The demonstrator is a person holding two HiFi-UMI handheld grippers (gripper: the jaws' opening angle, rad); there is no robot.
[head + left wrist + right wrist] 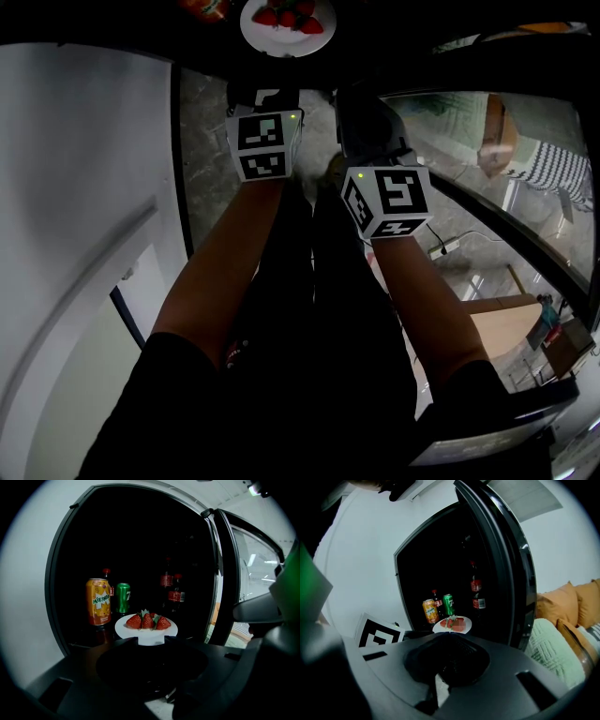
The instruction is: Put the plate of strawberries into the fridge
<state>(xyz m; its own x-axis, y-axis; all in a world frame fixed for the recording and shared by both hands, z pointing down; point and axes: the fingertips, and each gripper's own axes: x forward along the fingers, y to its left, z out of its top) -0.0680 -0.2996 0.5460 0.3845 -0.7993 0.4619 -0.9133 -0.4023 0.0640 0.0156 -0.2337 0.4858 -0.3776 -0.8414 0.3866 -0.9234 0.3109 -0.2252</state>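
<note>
A white plate [146, 626] with several red strawberries [148, 621] stands on a shelf inside the dark open fridge [140, 550]. In the head view the plate [288, 21] lies at the top edge. My left gripper [151, 644] sits just in front of the plate's near rim with its jaws wide, and I see nothing pressed between them. In the head view the left gripper [272, 94] is just below the plate. The right gripper [361, 103] hangs beside it, further back; its jaws are lost in a dark mass in the right gripper view [450, 641].
An orange can [98, 602], a green can [123, 598] and dark cola bottles [176, 595] stand behind the plate. The fridge door [225, 573] swings open at the right. Orange cushions [576, 602] and a green knitted throw [548, 644] lie beyond the door.
</note>
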